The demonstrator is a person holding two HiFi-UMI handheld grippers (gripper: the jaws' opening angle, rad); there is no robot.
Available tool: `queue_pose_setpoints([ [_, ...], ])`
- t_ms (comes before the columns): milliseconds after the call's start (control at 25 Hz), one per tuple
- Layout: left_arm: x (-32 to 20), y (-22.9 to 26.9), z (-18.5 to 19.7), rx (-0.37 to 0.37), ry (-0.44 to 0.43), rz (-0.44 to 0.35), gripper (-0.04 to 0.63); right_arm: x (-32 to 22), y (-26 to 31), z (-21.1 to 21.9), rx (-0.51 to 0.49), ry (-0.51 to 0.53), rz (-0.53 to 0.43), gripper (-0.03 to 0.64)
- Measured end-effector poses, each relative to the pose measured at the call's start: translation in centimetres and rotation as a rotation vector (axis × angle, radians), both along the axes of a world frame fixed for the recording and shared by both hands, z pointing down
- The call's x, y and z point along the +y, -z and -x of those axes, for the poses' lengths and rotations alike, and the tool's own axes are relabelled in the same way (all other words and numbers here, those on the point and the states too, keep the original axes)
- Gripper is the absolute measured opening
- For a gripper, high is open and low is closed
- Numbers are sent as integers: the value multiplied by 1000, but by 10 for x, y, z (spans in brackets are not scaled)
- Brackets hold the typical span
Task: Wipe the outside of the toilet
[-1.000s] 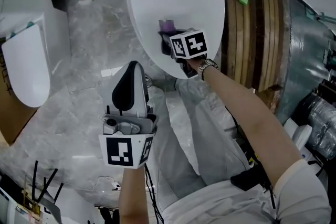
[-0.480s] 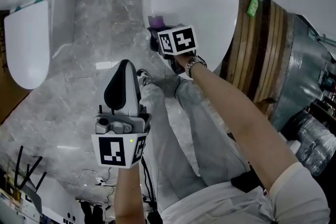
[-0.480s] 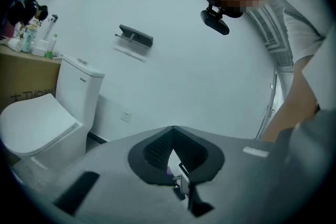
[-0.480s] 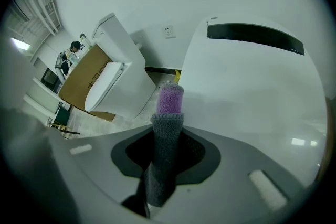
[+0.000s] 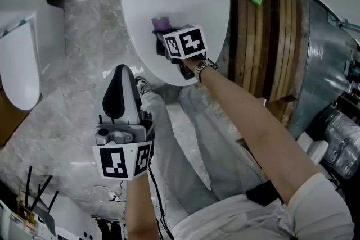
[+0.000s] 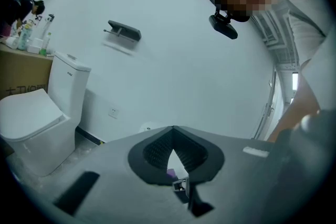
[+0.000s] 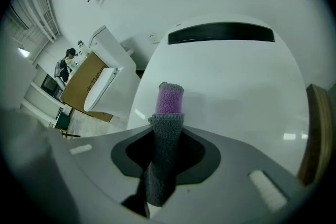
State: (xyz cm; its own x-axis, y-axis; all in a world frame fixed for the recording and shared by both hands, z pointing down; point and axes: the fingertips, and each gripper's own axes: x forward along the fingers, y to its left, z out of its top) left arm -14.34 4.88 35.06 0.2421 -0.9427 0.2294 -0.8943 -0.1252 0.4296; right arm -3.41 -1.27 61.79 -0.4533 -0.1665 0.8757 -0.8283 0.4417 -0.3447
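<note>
The white toilet (image 5: 185, 3) has its lid down, with a black slot near the back, and it fills the right gripper view (image 7: 236, 76). My right gripper (image 5: 163, 37) (image 7: 167, 120) is shut on a rolled grey and purple cloth (image 5: 161, 23) (image 7: 169, 98). The cloth's purple end rests against the front half of the lid. My left gripper (image 5: 120, 75) (image 6: 172, 138) hangs over the floor in front of the toilet, jaws together with nothing between them.
A second white toilet (image 5: 19, 59) (image 6: 37, 123) stands to the left. Upright wooden boards (image 5: 264, 36) and a silver-wrapped bulk (image 5: 323, 48) crowd the right side of the toilet. The person's trouser legs (image 5: 208, 137) stand on the grey marble floor (image 5: 73, 104).
The right gripper with the cloth slid left across the lid, then back toward its middle. The left gripper stayed shut in about the same place.
</note>
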Motion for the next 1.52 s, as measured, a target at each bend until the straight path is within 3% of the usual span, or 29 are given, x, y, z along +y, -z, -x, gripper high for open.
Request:
queue_pose_setpoints([
  [440, -18, -1, -131, 6, -70, 6, 5, -11, -6, -174, 46, -88, 1, 98],
  [800, -17, -3, -195, -9, -123, 27, 5, -18, -11, -245, 58, -165, -1, 98],
  [1000, -14, -5, -204, -8, -142, 30, 5, -17, -14, -268, 94, -179, -13, 98],
  [1160, -7, -8, -197, -7, -161, 36, 5, -10, -22, -299, 219, -224, 2, 95],
  [1320, 6, -8, -174, -13, -169, 30, 5, 9, -23, -332, 286, -322, 15, 95],
  [1520, 22, -9, -130, -16, -158, 35, 5, 36, -16, -316, 301, -336, 28, 95],
])
